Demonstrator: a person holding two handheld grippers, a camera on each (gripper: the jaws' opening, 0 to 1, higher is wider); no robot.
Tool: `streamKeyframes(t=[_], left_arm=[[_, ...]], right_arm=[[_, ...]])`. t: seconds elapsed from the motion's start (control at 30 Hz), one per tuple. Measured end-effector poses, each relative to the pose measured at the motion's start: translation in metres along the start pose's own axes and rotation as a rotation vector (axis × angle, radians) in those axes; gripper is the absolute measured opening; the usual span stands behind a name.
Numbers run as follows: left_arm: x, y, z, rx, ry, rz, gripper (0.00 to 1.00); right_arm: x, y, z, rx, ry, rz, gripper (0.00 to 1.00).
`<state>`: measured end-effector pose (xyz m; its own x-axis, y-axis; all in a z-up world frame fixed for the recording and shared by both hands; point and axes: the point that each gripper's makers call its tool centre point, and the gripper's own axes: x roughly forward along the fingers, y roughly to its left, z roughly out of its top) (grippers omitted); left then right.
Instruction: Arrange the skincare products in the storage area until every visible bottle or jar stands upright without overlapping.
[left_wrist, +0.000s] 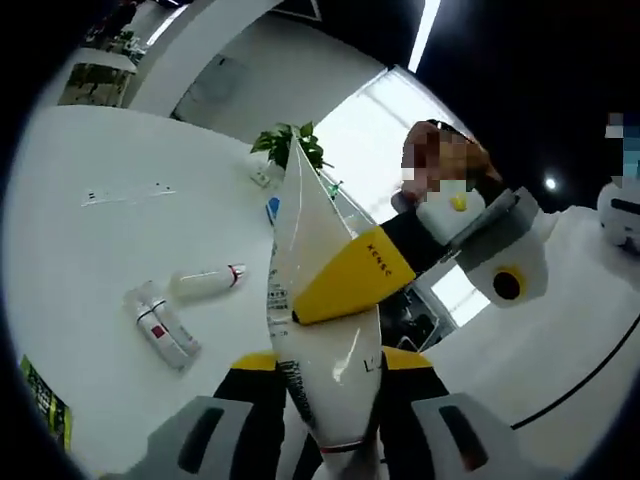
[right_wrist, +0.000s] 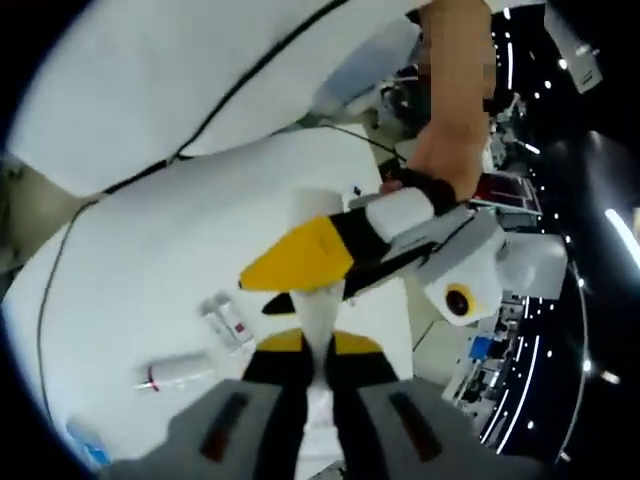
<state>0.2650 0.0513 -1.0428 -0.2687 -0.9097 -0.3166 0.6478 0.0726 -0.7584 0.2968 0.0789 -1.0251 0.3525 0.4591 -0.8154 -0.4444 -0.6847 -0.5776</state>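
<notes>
A tall white squeeze tube (left_wrist: 300, 250) with small print stands between my left gripper's (left_wrist: 330, 365) yellow-tipped jaws, which are shut on its lower part. My right gripper (left_wrist: 345, 282) comes in from the right and clamps the same tube halfway up. In the right gripper view the tube (right_wrist: 318, 215) rises from my right gripper (right_wrist: 318, 347), and the left gripper (right_wrist: 300, 265) crosses in front of it. On the white table (left_wrist: 120, 240) lie a white bottle with a red band (left_wrist: 205, 283) and a pair of clear bottles (left_wrist: 165, 328).
A potted green plant (left_wrist: 290, 145) stands at the table's far edge by a bright window. A green printed item (left_wrist: 45, 405) lies at the near left edge. A person's hand (right_wrist: 440, 160) holds the other gripper. A dark cable (right_wrist: 240, 90) crosses the table.
</notes>
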Motion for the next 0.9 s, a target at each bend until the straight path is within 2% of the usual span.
streamKeyframes(t=[0.1,0.3,0.37,0.57,0.63,0.7,0.83,0.87,0.9], left_arm=[[0.0,-0.001,-0.006,-0.017,-0.007,0.005,0.34],[-0.003,0.0,-0.01,-0.062,-0.087,0.027,0.3],[-0.002,0.001,-0.013,-0.076,-0.086,0.032,0.29],[0.0,0.005,-0.018,-0.128,-0.137,0.031,0.26],[0.0,0.0,-0.013,-0.166,-0.203,-0.011,0.25],[0.0,-0.005,-0.012,-0.19,-0.24,-0.038,0.25],[0.0,-0.009,-0.012,-0.21,-0.28,-0.069,0.25],[-0.001,-0.012,-0.008,-0.232,-0.313,-0.1,0.25],[-0.003,-0.011,-0.006,-0.238,-0.329,-0.105,0.25]], right_arm=[[0.002,0.002,0.004,-0.009,-0.016,0.021,0.05],[0.007,0.001,0.011,-0.063,-0.022,0.028,0.07],[0.01,0.004,0.013,-0.092,-0.026,0.032,0.08],[0.018,0.009,0.016,-0.113,-0.017,0.029,0.11],[0.019,0.005,0.016,-0.109,-0.011,0.009,0.14],[0.019,0.003,0.015,-0.106,-0.004,-0.008,0.17],[0.021,-0.001,0.015,-0.078,-0.011,-0.027,0.22],[0.02,-0.004,0.015,-0.065,-0.017,-0.05,0.23],[0.019,-0.007,0.013,-0.04,-0.016,-0.074,0.25]])
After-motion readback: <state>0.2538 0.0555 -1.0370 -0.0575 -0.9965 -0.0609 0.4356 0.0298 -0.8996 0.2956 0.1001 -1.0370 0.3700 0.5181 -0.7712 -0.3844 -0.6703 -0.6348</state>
